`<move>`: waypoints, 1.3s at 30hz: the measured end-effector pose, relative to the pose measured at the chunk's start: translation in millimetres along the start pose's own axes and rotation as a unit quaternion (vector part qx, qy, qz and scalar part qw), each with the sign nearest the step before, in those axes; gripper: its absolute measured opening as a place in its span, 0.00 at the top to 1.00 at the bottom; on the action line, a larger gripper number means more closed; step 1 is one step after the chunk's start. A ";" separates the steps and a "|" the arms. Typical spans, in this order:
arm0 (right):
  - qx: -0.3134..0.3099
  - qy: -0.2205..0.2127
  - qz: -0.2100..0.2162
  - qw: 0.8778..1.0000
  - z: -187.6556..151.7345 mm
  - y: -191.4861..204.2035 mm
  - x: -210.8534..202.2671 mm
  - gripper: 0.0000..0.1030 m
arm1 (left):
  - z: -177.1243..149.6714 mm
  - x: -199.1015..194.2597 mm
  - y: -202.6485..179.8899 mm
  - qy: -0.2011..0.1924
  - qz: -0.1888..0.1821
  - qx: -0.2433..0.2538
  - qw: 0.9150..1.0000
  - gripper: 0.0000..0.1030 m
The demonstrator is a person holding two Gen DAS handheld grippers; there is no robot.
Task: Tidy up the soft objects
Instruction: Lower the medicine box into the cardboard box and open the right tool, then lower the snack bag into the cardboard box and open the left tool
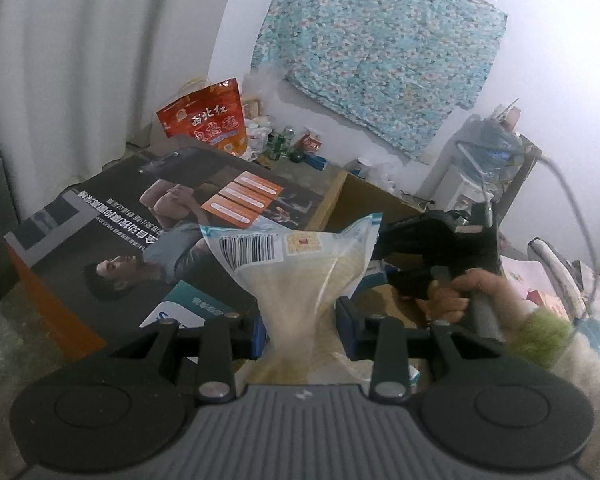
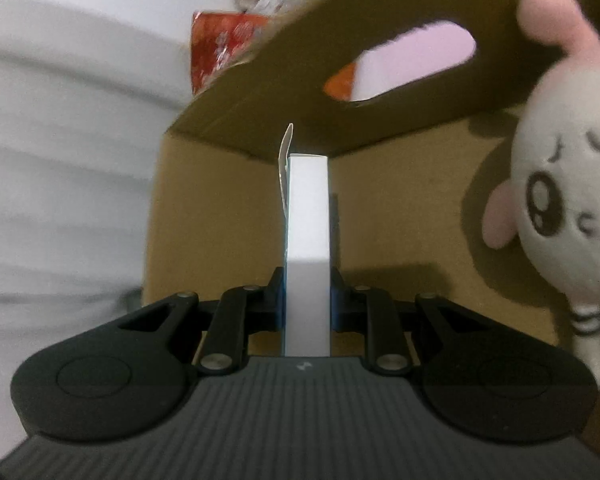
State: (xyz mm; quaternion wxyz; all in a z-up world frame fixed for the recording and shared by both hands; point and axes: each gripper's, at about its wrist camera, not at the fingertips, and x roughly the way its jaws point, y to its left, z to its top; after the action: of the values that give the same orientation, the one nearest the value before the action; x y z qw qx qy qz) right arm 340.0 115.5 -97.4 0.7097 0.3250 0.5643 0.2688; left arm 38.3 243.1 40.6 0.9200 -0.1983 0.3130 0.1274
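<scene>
The soft food pouch (image 1: 296, 264), a clear packet with a barcode label and pale contents, is pinched at its waist by the left gripper (image 1: 300, 320), whose jaws press in on both sides so the packet flares out above them. It hangs above the open cardboard box (image 1: 364, 196), near the box's front edge, with a large printed carton (image 1: 148, 216) lying flat to its left and a red snack bag (image 1: 208, 120) standing at the far edge of the cluttered surface.

In the right wrist view, the right gripper (image 2: 306, 300) is clamped on a narrow white box (image 2: 307, 240), held upright and edge-on, with a thin flap showing along its left side. It sits inside the cardboard box, close to the inner corner below the cut-out handle hole (image 2: 412, 64). A pink-and-white plush toy (image 2: 568, 184) rests against the box's right wall.

As a judgement, the sorting is partly done: the plush is already in the box, the white box looks about to be set down there, and the pouch has yet to go in. Other loose items at the far edge may remain.
</scene>
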 end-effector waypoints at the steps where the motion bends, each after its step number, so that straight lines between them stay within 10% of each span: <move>1: 0.008 -0.005 0.008 1.000 -0.6 -3.3 2.6 0.79 | 0.4 1.2 1.1 0.000 -0.001 -0.001 1.000 0.64; 5: 0.006 0.004 0.009 1.000 -7.7 0.5 4.8 0.77 | -0.1 3.4 3.1 0.000 -0.004 -0.001 1.000 0.64; 9: -0.013 -0.008 -0.008 1.000 -12.4 11.5 -9.2 0.52 | -1.1 8.0 1.7 0.002 -0.009 0.001 1.000 0.64; 24: -0.011 0.011 -0.033 0.999 -24.7 13.4 -19.0 0.57 | -3.1 0.0 -12.3 0.005 -0.006 0.020 1.000 0.64; 39: -0.104 -0.105 0.111 0.983 -17.0 43.4 -239.9 0.45 | 26.1 28.3 -71.6 0.054 -0.034 0.087 0.994 0.64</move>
State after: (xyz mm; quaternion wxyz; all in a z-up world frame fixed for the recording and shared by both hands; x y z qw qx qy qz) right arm 270.3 -33.4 83.4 0.7606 0.3363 0.4163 0.3676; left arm 99.5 194.2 62.2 0.9193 -0.1342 0.3654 0.0574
